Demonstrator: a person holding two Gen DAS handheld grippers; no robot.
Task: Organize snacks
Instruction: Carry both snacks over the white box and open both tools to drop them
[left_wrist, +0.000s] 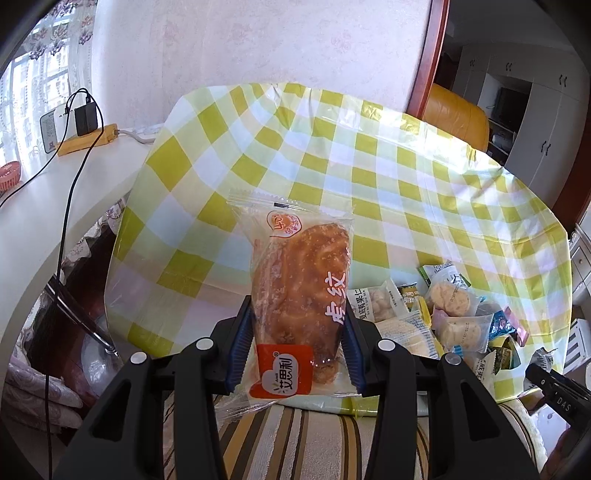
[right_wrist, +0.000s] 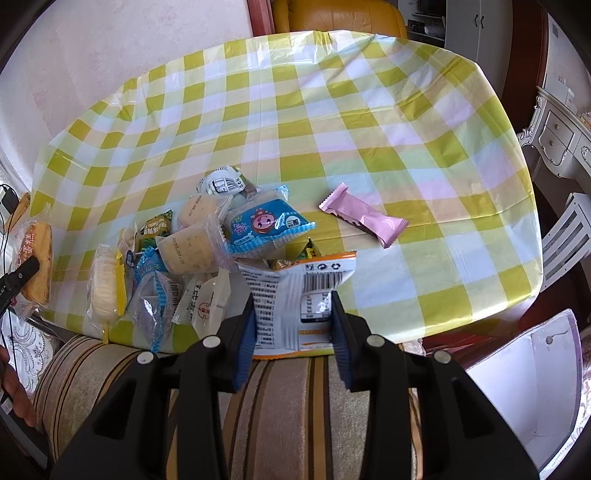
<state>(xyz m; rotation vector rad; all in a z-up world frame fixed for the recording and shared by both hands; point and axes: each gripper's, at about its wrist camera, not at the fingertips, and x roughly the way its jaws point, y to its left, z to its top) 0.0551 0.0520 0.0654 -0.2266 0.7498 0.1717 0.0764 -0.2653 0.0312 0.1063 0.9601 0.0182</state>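
- Left wrist: my left gripper (left_wrist: 297, 347) clamped the bread pack (left_wrist: 299, 295), lifted over the table's (left_wrist: 258, 147) near edge, left of the snack pile (left_wrist: 450, 317), I judged for sorting; bare cloth beyond gave room.
- Right wrist: my right gripper (right_wrist: 293, 328) pinched a white packet (right_wrist: 295, 295) at the pile's (right_wrist: 207, 236) near side; a pink bar (right_wrist: 364, 218) lay apart right.

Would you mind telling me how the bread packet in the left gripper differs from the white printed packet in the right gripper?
The clear-wrapped brown bread packet shows its contents; the white barcode-printed packet with orange trim is opaque. The bread packet looks plump, the white packet flat and creased. Both are clamped between blue pads: left gripper, right gripper, above the yellow checked tablecloth.
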